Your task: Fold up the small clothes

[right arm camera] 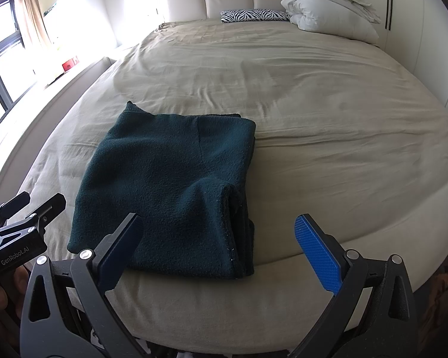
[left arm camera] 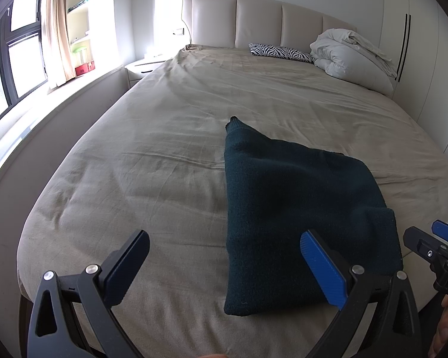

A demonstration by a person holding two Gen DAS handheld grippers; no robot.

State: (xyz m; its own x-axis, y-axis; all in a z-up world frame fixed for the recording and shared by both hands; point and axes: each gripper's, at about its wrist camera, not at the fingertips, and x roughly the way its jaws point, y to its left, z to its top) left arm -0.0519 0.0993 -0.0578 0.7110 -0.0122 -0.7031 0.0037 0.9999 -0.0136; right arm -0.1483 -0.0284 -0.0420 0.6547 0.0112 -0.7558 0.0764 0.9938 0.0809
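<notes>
A dark green knit garment lies folded on the beige bed sheet near the foot of the bed; it also shows in the right wrist view, with stacked layers at its right edge. My left gripper is open and empty, just short of the garment's near left corner. My right gripper is open and empty, held above the garment's near edge. Each gripper shows at the edge of the other view: the right one, the left one.
A zebra-print pillow and a bundled white duvet lie at the padded headboard. A window and a low ledge run along the left. White wardrobe doors stand on the right.
</notes>
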